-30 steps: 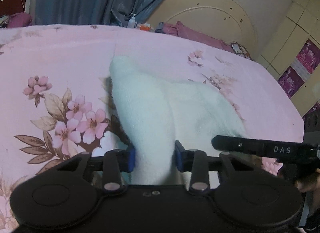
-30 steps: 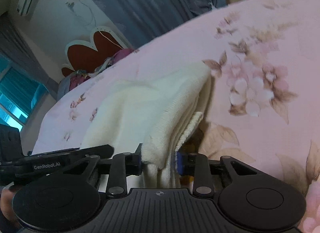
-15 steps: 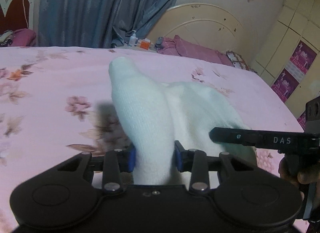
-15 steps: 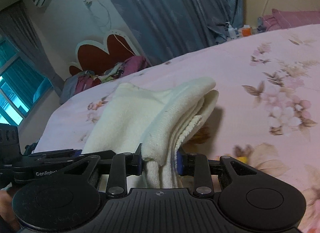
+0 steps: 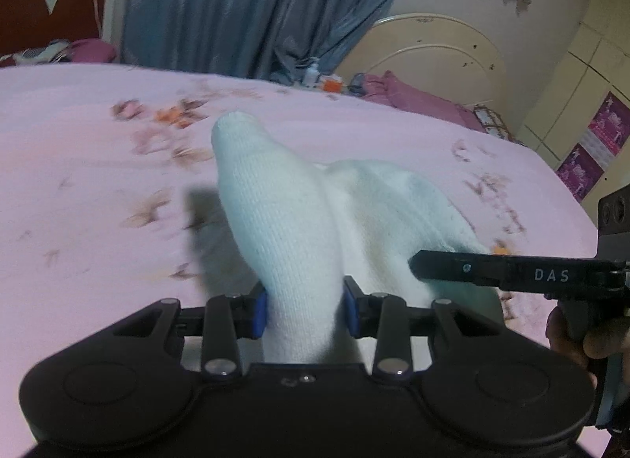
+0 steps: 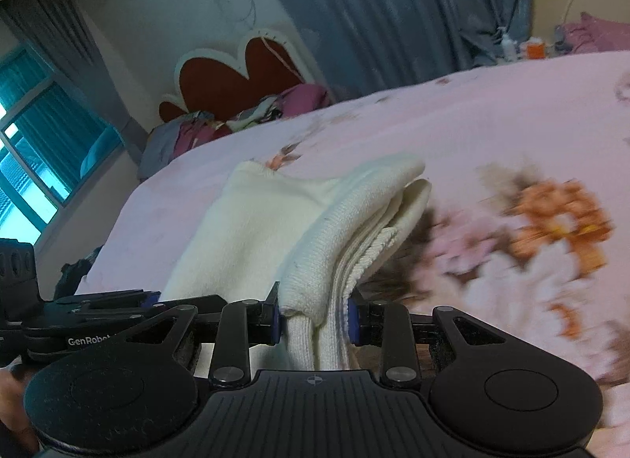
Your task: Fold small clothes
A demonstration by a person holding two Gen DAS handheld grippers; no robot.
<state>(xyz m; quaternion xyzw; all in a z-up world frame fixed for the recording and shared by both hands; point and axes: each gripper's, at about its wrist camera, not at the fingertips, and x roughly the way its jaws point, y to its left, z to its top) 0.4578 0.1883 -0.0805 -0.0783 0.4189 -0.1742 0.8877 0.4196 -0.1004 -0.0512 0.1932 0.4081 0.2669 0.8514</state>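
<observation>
A small white knitted garment (image 5: 291, 222) hangs over the pink floral bed (image 5: 78, 167), held up by both grippers. My left gripper (image 5: 305, 308) is shut on its left end, a bunched fold standing up between the blue pads. My right gripper (image 6: 315, 320) is shut on the other end, where several layers and a ribbed hem (image 6: 374, 249) are pinched together. The garment (image 6: 252, 229) sags between the two grippers. The right gripper's finger (image 5: 492, 269) shows at the right of the left wrist view; the left gripper (image 6: 78, 308) shows at the lower left of the right wrist view.
The bed sheet (image 6: 492, 135) stretches far beyond the garment. A cream headboard (image 5: 425, 56) with pink pillows (image 5: 413, 96) stands at the far end, bottles (image 6: 508, 45) by grey curtains (image 5: 244, 5). A pile of clothes (image 6: 252, 111) lies before a red headboard (image 6: 236, 80).
Both grippers have lifted the garment higher off the bed and moved it onward over the sheet. The grips on both ends are unchanged.
</observation>
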